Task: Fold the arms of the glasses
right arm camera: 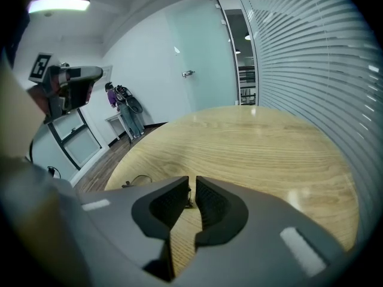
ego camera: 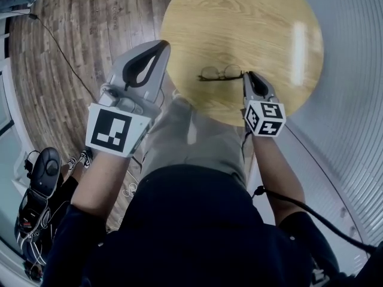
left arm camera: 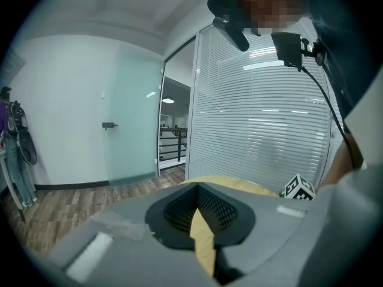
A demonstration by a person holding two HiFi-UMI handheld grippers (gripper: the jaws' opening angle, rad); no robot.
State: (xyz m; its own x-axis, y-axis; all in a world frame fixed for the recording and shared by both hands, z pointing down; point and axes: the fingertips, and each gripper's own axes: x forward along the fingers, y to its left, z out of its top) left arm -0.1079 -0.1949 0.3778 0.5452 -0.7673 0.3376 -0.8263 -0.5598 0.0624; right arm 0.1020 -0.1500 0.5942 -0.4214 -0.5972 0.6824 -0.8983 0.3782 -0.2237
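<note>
Thin dark wire-rimmed glasses [ego camera: 220, 73] run leftward from the right hand-held gripper [ego camera: 246, 75], which narrowly pinches their end; the closed, empty left hand-held gripper [ego camera: 161, 44] hangs farther off.

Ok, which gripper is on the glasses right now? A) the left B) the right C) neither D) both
B: the right gripper meets the glasses at one end on the table, with a thin part of the frame between its nearly closed jaws. The left gripper is apart from them, shut and empty.
</note>
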